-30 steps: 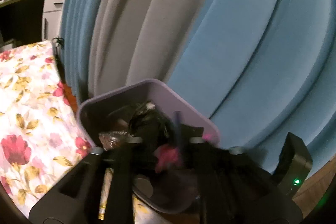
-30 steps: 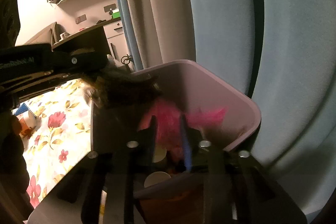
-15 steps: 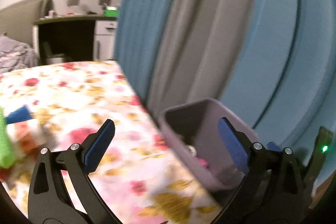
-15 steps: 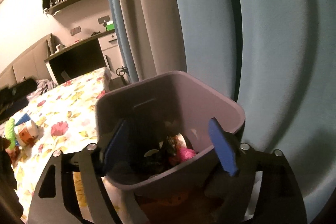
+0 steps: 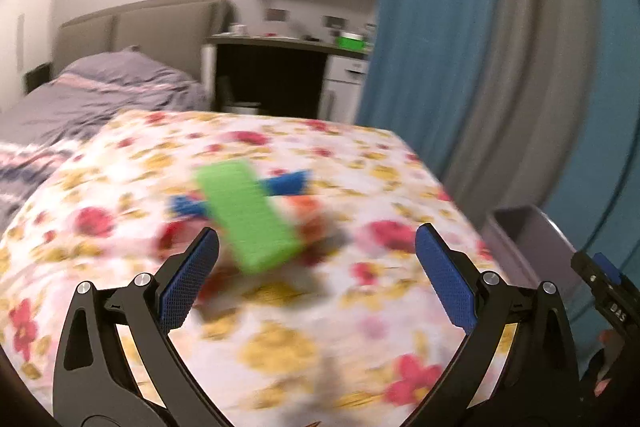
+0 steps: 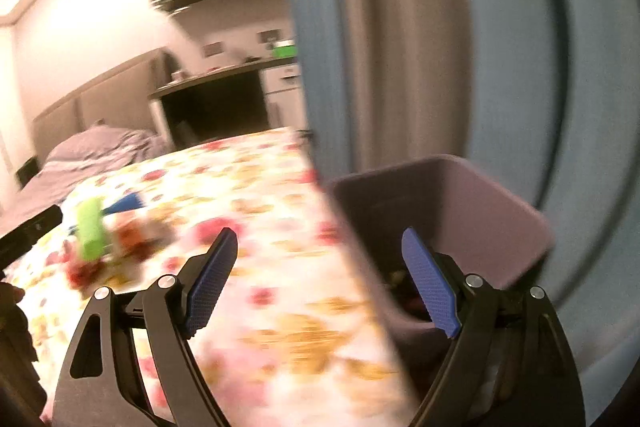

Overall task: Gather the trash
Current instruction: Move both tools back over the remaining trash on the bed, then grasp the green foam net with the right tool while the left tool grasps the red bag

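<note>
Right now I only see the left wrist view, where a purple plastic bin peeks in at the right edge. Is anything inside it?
Observer: Yes. The right wrist view looks into the purple plastic bin, and dark crumpled scraps lie at its bottom, too blurred to identify.
Operator: Are the right tongs holding anything?
Observer: No. The right tongs are open and empty, over the edge of the flowered cloth beside the bin.

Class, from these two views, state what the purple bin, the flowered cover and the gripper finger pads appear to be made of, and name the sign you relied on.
Purple bin: probably moulded plastic, matte; smooth thin walls with a rounded rim.
Flowered cover: looks like printed fabric, matte; it drapes over the edge, though motion blur hides any weave.
Finger pads: blue, likely rubber or textured plastic; a fine grid pattern shows.
</note>
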`<state>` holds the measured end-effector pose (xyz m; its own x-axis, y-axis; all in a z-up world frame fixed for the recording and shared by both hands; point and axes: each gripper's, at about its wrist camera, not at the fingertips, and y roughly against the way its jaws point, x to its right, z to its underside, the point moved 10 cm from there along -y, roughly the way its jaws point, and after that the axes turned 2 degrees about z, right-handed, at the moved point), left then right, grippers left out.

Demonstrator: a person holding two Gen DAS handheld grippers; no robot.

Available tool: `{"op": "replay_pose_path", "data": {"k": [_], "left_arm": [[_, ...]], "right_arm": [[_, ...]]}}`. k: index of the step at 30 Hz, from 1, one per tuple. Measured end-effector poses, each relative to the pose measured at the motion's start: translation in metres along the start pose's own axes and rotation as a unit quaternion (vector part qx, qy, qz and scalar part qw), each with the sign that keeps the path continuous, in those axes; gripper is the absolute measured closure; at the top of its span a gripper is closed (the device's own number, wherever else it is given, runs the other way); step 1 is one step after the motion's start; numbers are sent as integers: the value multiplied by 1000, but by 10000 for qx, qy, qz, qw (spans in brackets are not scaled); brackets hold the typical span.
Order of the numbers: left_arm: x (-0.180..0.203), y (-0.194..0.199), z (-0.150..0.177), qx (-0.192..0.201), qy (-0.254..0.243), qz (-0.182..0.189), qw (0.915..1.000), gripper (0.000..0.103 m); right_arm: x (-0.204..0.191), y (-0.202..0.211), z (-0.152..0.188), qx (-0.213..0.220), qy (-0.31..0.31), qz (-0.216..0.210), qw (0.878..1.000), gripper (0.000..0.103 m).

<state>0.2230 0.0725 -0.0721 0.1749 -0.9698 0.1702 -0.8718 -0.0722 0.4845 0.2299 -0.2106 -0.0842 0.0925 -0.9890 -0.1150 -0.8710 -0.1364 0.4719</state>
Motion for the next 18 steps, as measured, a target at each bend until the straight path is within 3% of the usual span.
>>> {"op": "replay_pose_path", "data": {"k": [3, 8, 12, 18], "left_arm": [[-55, 18, 3, 144, 118, -567, 9982, 6], [-123, 42, 8, 262, 343, -1192, 9919, 6], [-169, 55, 16, 240, 678, -1356, 9882, 6], [-200, 67, 20, 297, 792, -1465, 9856, 6]], "right_arm": [[-52, -3, 7, -124, 234, -402, 9988, 21], [-135, -7, 20, -293, 665, -886, 9934, 21], [-186, -14, 26, -345, 953, -1129, 9884, 21], [-237, -33, 32, -495, 1169, -1290, 9835, 21]]}}
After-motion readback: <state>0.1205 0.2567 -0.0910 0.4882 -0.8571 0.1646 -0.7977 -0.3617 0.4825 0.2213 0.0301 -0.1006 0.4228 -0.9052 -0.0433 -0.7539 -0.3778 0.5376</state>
